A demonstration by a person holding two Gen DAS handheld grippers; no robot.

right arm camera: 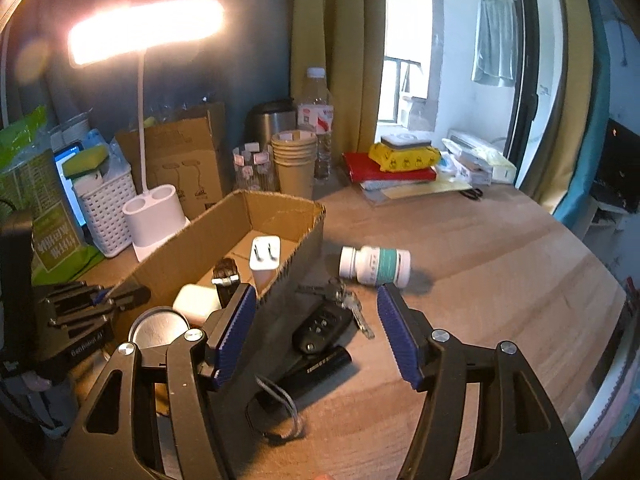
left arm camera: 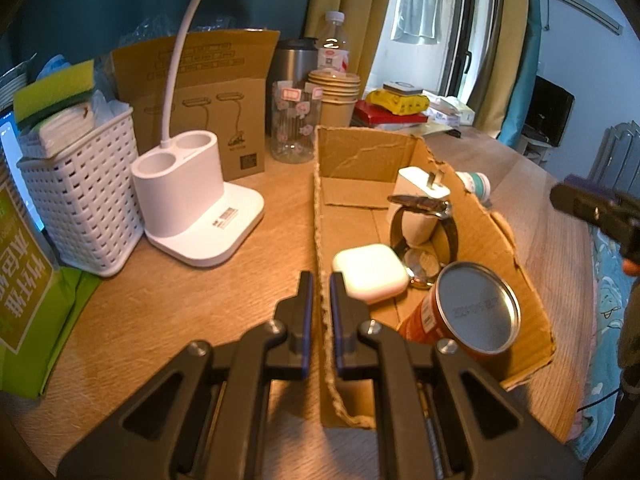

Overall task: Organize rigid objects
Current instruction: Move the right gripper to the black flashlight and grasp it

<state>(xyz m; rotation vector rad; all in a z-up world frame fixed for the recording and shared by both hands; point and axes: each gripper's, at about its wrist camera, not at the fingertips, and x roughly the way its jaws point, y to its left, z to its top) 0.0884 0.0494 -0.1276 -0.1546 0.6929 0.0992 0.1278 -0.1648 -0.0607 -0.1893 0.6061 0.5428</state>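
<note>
Here, white pill bottle (right arm camera: 374,265) teal-banded, lying sideways, right jaws parted, left jaws clamping box wall (left arm camera: 325,280).

The left hand-held gripper (right arm camera: 132,294) bears a white word starting "Gen" on its body; printing on the green bag (left arm camera: 24,280) and can (left arm camera: 476,312) stays illegible.

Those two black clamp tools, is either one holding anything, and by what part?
The left gripper pinches the brown cardboard box's near wall; the right gripper is open and empty.

a white lamp (right arm camera: 146,36) is shining over the desk (right arm camera: 480,280). paper cups (right arm camera: 294,160) are standing by a water bottle (right arm camera: 316,120). a white basket (left arm camera: 80,192) is sitting beside the lamp.
</note>
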